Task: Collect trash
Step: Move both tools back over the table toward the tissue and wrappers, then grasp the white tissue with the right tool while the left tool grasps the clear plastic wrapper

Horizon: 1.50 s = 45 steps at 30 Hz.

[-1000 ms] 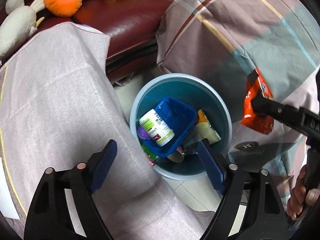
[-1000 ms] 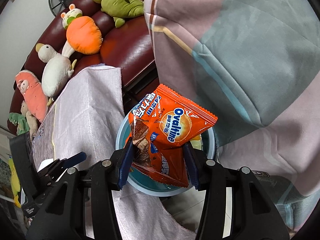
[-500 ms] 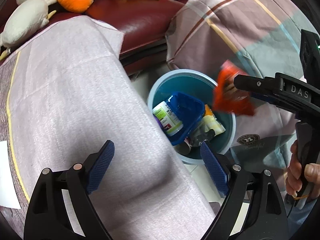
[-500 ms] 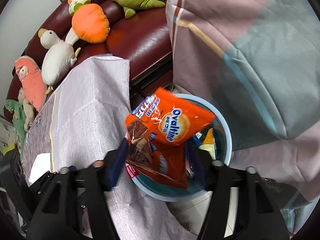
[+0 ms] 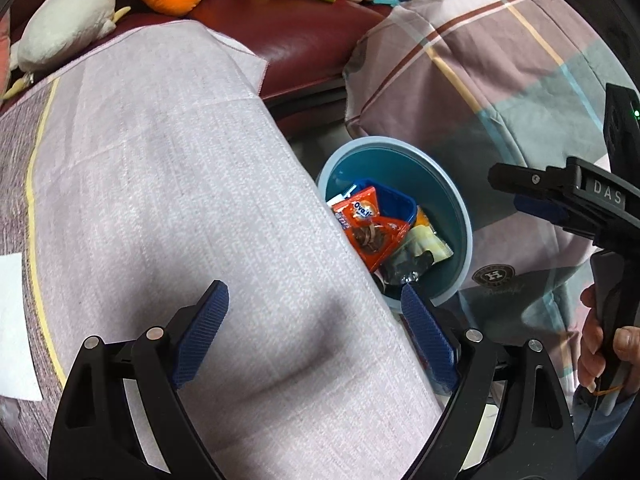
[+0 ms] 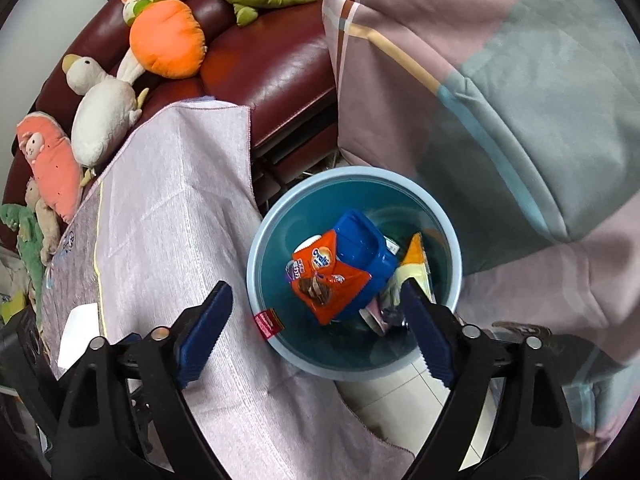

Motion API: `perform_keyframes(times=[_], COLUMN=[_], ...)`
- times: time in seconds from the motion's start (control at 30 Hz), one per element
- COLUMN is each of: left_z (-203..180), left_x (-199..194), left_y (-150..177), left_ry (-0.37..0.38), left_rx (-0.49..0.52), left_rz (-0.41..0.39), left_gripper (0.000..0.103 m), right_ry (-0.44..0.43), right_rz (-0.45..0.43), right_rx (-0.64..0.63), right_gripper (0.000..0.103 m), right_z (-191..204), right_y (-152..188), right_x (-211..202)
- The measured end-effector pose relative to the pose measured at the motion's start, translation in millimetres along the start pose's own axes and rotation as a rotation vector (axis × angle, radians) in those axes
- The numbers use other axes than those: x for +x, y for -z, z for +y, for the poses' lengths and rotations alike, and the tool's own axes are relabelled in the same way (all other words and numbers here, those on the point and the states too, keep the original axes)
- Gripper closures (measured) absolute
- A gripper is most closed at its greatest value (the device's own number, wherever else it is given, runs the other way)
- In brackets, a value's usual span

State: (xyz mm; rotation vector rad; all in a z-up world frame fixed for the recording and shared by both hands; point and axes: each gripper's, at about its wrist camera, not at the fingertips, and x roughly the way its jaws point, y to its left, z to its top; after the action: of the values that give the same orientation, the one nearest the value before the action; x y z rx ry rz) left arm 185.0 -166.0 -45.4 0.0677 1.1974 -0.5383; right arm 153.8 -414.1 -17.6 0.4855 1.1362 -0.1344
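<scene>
1. Right tongs [image 6: 316,328]: jaws spread wide, nothing between them, hanging above the bin [image 6: 456,252].
2. Left tongs [image 5: 316,336]: jaws also wide apart, empty, over the cloth-covered table [image 5: 160,200].
3. Orange Ovaltine wrapper [image 6: 326,280] lies inside the bin, on top of a blue plastic container [image 6: 364,244]. Same wrapper from the left wrist view [image 5: 370,228], partly hidden by the table edge.
4. Also in the bin: a yellow-and-white packet [image 6: 416,264] beside the blue container, crumpled silvery wrapper below it. A small red label [image 6: 266,322] sits at the near rim.
5. Bin stands on the floor between the table and a plaid bedding bundle [image 6: 500,80].
6. Right tongs visible from the side in the left wrist view [image 5: 532,192], hand [image 5: 600,344] on the handle.
7. Behind: dark red sofa [image 6: 280,60] with plush toys.
</scene>
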Motion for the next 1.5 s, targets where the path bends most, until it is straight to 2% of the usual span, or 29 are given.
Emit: perform_keyframes(times=[0.33, 0.6, 0.9, 1.17, 1.33, 1.5], left_z=[20.2, 63.6, 130.5, 208.6, 260.0, 302.0], left_x=[-34.1, -72.8, -124.6, -173.0, -190.3, -194.8], left_y=[18.2, 45.0, 82.0, 127.9, 155.3, 176.2], left_ry=[-0.001, -0.036, -0.099, -0.209, -0.273, -0.279], left_rx=[-0.037, -0.106, -0.209, -0.308, -0.368, -0.450], left_rz=[-0.051, -0.108, -0.180, -0.255, -0.257, -0.244], left_gripper=[0.014, 0.014, 0.013, 0.011, 0.011, 0.011], right_ry=[0.024, 0.009, -0.037, -0.052, -0.052, -0.063], right_rz=[0.000, 0.005, 0.020, 0.049, 0.072, 0.108], right_rx=[-0.059, -0.124, -0.261, -0.368, -0.436, -0.500], right_gripper=[0.020, 0.020, 0.020, 0.020, 0.020, 0.020], right_z=[27.7, 68.8, 149.6, 216.0, 254.4, 297.9], right_y=[20.5, 38.1, 66.9, 96.0, 111.4, 124.8], right_x=[-19.5, -28.3, -34.6, -28.1, -19.8, 3.0])
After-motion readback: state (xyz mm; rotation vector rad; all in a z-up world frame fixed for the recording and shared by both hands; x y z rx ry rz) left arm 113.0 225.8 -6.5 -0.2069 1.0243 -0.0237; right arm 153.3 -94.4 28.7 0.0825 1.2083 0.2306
